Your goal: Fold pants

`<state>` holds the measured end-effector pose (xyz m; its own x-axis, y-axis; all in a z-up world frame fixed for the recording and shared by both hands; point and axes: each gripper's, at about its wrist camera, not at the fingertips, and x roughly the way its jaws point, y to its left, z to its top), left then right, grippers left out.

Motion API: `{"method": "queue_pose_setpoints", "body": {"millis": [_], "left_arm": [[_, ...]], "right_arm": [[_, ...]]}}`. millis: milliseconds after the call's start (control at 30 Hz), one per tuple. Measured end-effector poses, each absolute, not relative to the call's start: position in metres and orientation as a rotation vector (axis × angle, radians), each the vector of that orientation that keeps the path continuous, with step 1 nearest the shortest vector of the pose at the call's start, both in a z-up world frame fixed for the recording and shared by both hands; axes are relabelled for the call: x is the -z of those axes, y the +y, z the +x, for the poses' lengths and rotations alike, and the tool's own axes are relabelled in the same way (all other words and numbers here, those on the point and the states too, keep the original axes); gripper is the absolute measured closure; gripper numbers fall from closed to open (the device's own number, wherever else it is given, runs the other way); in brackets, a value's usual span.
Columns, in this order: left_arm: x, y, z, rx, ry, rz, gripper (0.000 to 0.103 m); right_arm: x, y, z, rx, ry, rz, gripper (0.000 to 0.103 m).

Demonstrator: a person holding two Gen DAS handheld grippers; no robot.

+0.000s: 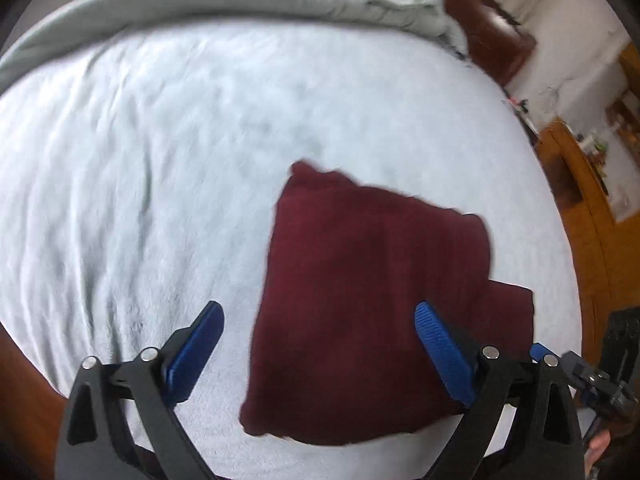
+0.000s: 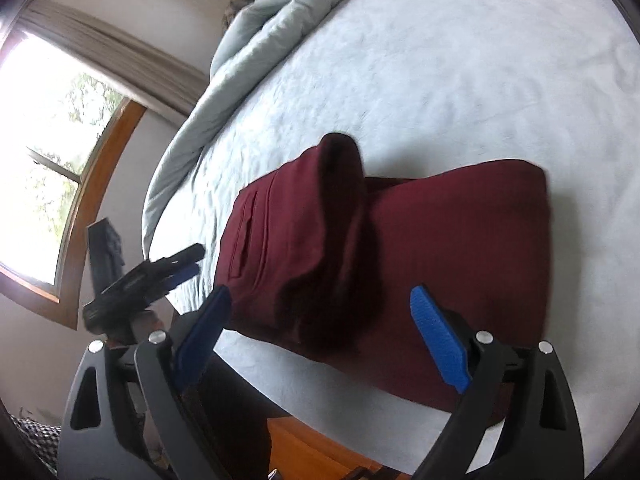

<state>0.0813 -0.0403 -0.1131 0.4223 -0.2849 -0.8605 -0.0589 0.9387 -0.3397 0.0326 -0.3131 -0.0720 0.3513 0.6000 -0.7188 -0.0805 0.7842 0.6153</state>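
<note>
Pants (image 1: 360, 312) folded near bed (image 1: 160, 160) edge; we've got left gripper (image 1: 320, 348) and right gripper (image 2: 320, 336) jaws spread, empty. Next: flatten the raised flap.

Left gripper (image 1: 318, 314) – jaws spread wide, blue pads (image 1: 442, 350) angled downward, nothing between them. Right gripper (image 2: 320, 300) – likewise wide apart, tilted downward, pads (image 2: 438, 338) gripping nothing; it lies just beside the left.
</note>
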Motion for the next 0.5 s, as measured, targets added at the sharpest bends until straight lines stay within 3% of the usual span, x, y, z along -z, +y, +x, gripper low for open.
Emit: {"method": "queue_pose_setpoints", "body": {"millis": [267,500], "left_arm": [[0.153,-0.041,0.078,0.139,1.192,-0.332,0.005],[0.163,-0.039,0.088,0.162,1.203,-0.293,0.003]], "right_arm": [[0.111,-0.28,0.052,-0.462,1.292,0.566,0.012],[0.122,-0.254,0.061,-0.477,1.286,0.487,0.012]]}}
